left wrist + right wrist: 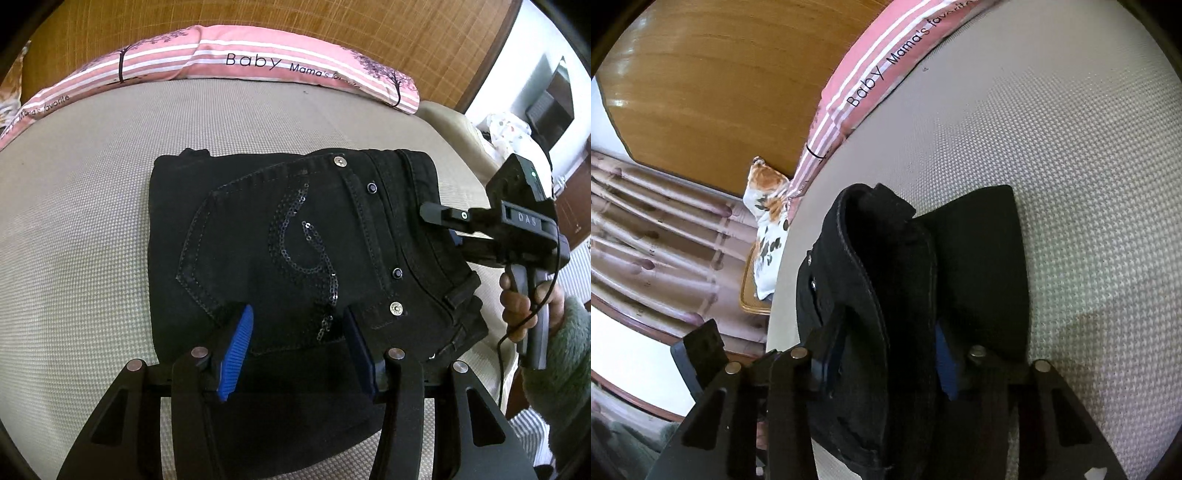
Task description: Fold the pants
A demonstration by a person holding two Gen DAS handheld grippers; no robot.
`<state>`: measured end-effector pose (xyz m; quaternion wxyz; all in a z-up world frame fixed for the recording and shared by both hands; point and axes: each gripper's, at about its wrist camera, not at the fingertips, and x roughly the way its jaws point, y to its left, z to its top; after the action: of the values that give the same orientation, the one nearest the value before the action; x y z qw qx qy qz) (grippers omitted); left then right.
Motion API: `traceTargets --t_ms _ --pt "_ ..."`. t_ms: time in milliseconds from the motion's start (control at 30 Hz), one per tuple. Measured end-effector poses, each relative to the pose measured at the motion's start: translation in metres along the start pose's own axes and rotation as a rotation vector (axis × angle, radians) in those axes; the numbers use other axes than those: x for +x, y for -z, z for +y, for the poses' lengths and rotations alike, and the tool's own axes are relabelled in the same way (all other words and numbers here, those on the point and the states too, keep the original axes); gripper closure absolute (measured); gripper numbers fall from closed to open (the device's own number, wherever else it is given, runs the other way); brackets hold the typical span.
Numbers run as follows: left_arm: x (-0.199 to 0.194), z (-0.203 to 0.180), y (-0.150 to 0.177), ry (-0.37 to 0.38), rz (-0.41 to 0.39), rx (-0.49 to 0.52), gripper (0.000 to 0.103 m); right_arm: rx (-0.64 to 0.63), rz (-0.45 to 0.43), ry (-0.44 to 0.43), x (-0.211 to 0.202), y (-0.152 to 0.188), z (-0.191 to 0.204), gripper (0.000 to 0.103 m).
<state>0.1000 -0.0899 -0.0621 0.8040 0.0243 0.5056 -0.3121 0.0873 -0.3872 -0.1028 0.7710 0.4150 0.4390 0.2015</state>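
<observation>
Black jeans (295, 236) lie folded into a compact stack on a pale woven mattress (92, 221), the sequinned back pocket (291, 251) facing up and the waistband turned toward the right claw (448, 227). A pink striped pillow (229, 62) lies well beyond the stack, against a wooden headboard (258, 22).

The left claw (297, 332) hangs over the stack's near edge, its blue pads partly spread with the pocket just ahead and between them; whether they press the cloth cannot be told. The right claw, gripped by a hand (517, 310) in a green sleeve, comes at the waistband edge from the side. In its own view thick layers of denim (886, 295) run between its two fingers, and it appears to be pinching them.

The folding looks nearly finished, the job now at a last fold or a squaring-up of the stack. The next move probably calls for the right claw to keep all layers together while lifting or tucking the waistband side, and for the left claw to steady the near edge so the stack does not slide or spring apart.
</observation>
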Motion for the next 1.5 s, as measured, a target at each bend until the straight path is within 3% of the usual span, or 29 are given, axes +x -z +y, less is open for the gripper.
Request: traceTargets --t_ms 133,200,233,333,533,733,800,867,1033,1333,1400,1433,1500 --pt "0.004 -0.004 -0.001 -0.017 -0.008 0.026 0.049 0.017 -0.019 0.010 0.003 -0.005 0.001 0.064" --pt "0.004 -0.006 -0.001 -0.025 -0.005 0.034 0.047 0.017 -0.030 0.019 0.003 -0.004 0.006 0.076" --pt "0.003 -0.007 -0.002 -0.028 -0.003 0.035 0.047 0.015 -0.039 0.026 0.002 -0.002 0.010 0.086" --pt "-0.001 -0.006 -0.004 -0.016 0.001 0.012 0.047 0.008 -0.082 0.063 -0.005 0.003 0.028 0.092" --pt "-0.022 0.000 -0.010 -0.012 -0.063 -0.018 0.047 0.024 -0.166 0.113 -0.037 0.016 0.045 0.093" --pt "-0.012 0.005 -0.001 -0.007 -0.029 -0.018 0.047 0.123 -0.208 0.200 -0.047 0.028 0.007 0.094" --pt "0.001 0.005 0.005 -0.025 0.015 0.005 0.047 0.134 -0.199 0.204 -0.045 0.028 0.001 0.089" --pt "0.012 0.004 0.009 -0.049 0.036 0.034 0.047 0.132 -0.188 0.232 -0.046 0.026 0.004 0.075" --pt "0.013 -0.004 0.011 -0.080 0.033 0.064 0.046 0.116 -0.191 0.278 -0.060 0.033 0.020 0.068" --pt "-0.002 -0.004 0.020 -0.067 0.032 0.051 0.046 0.102 -0.155 0.253 -0.080 0.077 0.036 0.068" --pt "-0.004 -0.005 0.023 -0.069 0.033 0.059 0.046 0.076 -0.160 0.294 -0.079 0.083 0.040 0.075" --pt "-0.005 -0.006 0.024 -0.071 0.034 0.063 0.046 0.062 -0.164 0.324 -0.079 0.084 0.041 0.085" --pt "-0.007 -0.006 0.027 -0.078 0.036 0.069 0.046 0.060 -0.179 0.325 -0.083 0.087 0.045 0.088"
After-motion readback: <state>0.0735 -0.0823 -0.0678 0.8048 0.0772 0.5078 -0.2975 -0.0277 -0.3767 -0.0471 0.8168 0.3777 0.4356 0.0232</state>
